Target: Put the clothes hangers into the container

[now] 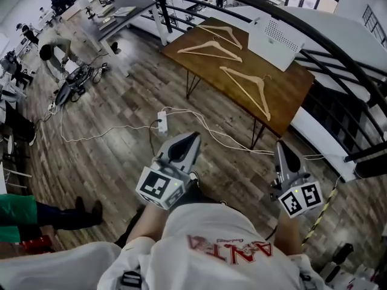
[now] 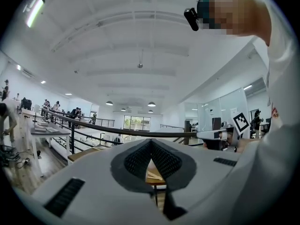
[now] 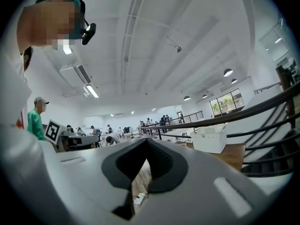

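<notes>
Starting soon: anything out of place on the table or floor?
Three wooden clothes hangers lie flat on the brown wooden table by the white perforated container, nothing askew. A white power strip and loose cables sprawl across the floor nearby: a possible trip hazard.

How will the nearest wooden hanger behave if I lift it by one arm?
The hanger looks thin and solid wood: probably light and stiff. Held by one arm, it would likely tilt. Lying flat on the table, it may slide if nudged.

Left tongs [image 1: 192,138] pointing level, jaws together, empty; right tongs [image 1: 282,145] alongside, level, jaws together, empty
</notes>
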`<action>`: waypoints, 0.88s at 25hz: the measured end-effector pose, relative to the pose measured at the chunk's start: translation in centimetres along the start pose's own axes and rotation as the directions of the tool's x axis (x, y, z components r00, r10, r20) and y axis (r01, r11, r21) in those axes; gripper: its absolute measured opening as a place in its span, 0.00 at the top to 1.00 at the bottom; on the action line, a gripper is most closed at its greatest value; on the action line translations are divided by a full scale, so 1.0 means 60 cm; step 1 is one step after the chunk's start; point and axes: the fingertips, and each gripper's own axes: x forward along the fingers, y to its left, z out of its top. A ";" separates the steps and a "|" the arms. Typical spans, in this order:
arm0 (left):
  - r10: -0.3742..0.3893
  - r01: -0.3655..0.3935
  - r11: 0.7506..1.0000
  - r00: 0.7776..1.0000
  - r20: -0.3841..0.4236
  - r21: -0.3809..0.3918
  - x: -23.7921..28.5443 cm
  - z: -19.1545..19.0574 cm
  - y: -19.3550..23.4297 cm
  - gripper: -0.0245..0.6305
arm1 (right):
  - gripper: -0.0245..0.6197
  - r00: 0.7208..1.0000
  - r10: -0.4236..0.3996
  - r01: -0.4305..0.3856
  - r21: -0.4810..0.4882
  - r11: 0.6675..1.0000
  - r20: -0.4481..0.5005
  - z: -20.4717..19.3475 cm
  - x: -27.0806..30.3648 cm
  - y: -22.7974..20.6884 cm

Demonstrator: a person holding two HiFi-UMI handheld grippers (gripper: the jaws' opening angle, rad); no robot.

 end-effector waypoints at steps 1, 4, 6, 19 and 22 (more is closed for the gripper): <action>-0.001 0.001 1.000 1.000 -0.002 -0.001 0.009 0.002 0.004 0.95 | 0.96 1.000 -0.002 0.002 0.000 1.000 -0.002 0.000 0.006 -0.007; -0.014 0.014 1.000 1.000 -0.007 -0.001 0.042 0.002 0.022 0.95 | 0.96 1.000 -0.018 0.018 -0.002 1.000 -0.006 -0.002 0.028 -0.029; -0.030 0.030 1.000 1.000 -0.004 0.001 0.069 -0.001 0.036 0.95 | 0.96 0.999 -0.033 0.033 0.000 0.999 -0.009 -0.003 0.046 -0.048; -0.135 0.134 0.989 0.991 -0.009 -0.066 0.224 0.027 0.239 0.95 | 0.96 0.992 -0.128 0.128 -0.024 0.992 -0.020 0.029 0.282 -0.106; -0.145 0.144 0.987 0.989 -0.003 -0.073 0.253 0.032 0.298 0.95 | 0.96 0.988 -0.147 0.145 -0.035 0.989 -0.046 0.021 0.343 -0.107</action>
